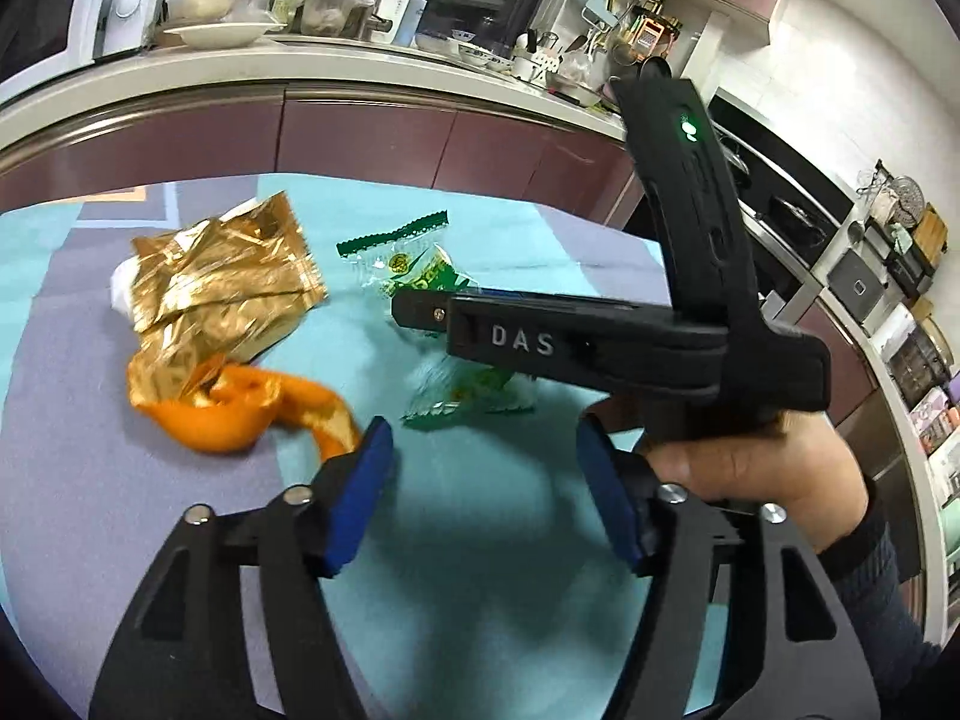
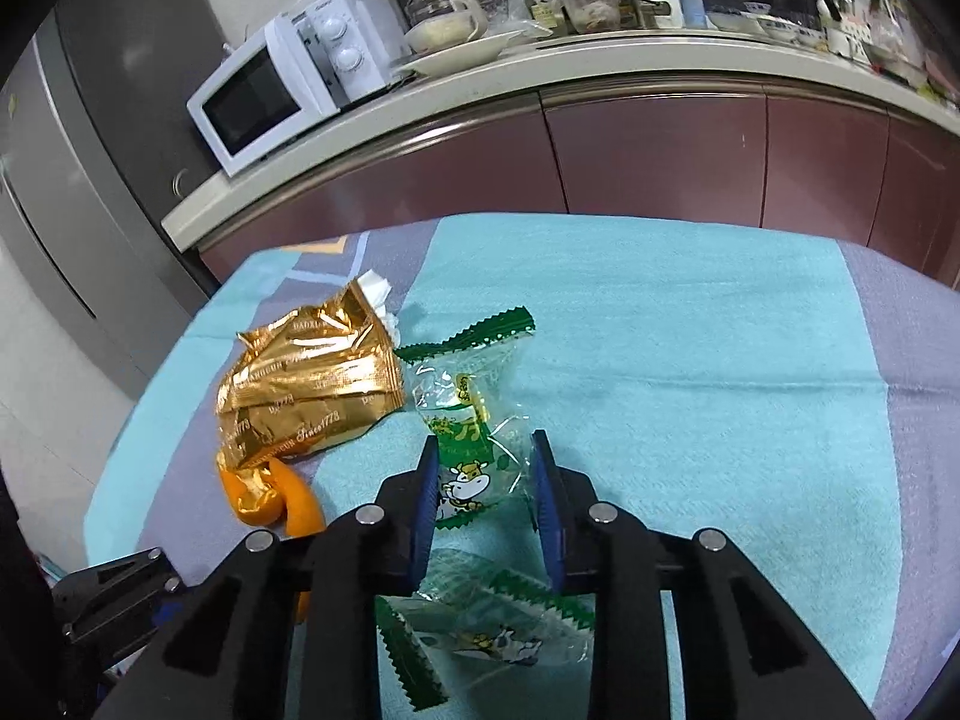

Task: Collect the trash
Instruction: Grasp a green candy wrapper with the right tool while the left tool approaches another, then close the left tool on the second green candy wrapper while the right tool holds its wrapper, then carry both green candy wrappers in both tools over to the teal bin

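Trash lies on a table under a teal and grey cloth (image 2: 690, 360). A crumpled gold foil bag (image 1: 222, 282) (image 2: 306, 396) lies at the left, with orange peel (image 1: 240, 414) (image 2: 264, 498) at its near end. Two clear wrappers with green edges lie beside it: a far one (image 2: 474, 414) (image 1: 414, 264) and a near one (image 2: 480, 636) (image 1: 468, 396). My right gripper (image 2: 483, 468) is open, its blue pads either side of the far wrapper's near end. In the left wrist view it (image 1: 414, 309) hovers over the wrappers. My left gripper (image 1: 480, 456) is open and empty, just short of the near wrapper.
A white tissue (image 2: 378, 294) pokes out behind the gold bag. Beyond the table runs a counter with maroon cabinet doors (image 2: 660, 144), a white microwave (image 2: 282, 84), dishes and bottles. A grey fridge (image 2: 78, 168) stands at the left.
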Demonstrator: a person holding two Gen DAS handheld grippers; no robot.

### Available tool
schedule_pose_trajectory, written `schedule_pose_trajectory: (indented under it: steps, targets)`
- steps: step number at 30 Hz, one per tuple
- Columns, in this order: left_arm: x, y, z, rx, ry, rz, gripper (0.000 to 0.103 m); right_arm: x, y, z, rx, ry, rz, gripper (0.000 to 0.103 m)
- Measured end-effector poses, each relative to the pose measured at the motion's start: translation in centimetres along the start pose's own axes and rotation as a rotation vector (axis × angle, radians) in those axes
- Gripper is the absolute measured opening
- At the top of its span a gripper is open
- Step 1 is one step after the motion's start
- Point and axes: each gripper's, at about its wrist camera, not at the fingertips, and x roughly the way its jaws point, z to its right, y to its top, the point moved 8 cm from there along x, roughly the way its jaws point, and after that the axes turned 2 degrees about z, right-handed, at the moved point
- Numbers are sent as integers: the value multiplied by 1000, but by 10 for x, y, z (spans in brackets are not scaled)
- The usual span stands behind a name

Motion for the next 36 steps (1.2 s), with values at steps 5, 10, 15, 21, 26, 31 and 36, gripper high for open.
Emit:
schedule_pose_trajectory:
  steps: [5, 10, 15, 21, 26, 31, 36]
  targets:
    - [16, 15, -2, 34, 14, -13, 65, -14, 7, 8, 46, 20, 51, 26]
    - [41, 29, -3, 60, 36, -33, 71, -20, 11, 16, 75, 23, 75, 25]
    - [64, 42, -7, 83, 62, -51, 78, -25, 13, 29, 123, 27, 104, 25]
    - [88, 46, -15, 44, 44, -92, 60, -28, 13, 36, 138, 22, 111, 25]
    - [86, 34, -14, 58, 40, -101, 34, -30, 13, 36, 147, 22, 121, 25]
    - [81, 32, -14, 36, 28, -89, 25, -34, 10, 30, 148, 22, 129, 24]
    - [67, 27, -12, 14, 0, -75, 23, -46, 8, 23, 142, 30, 148, 24]
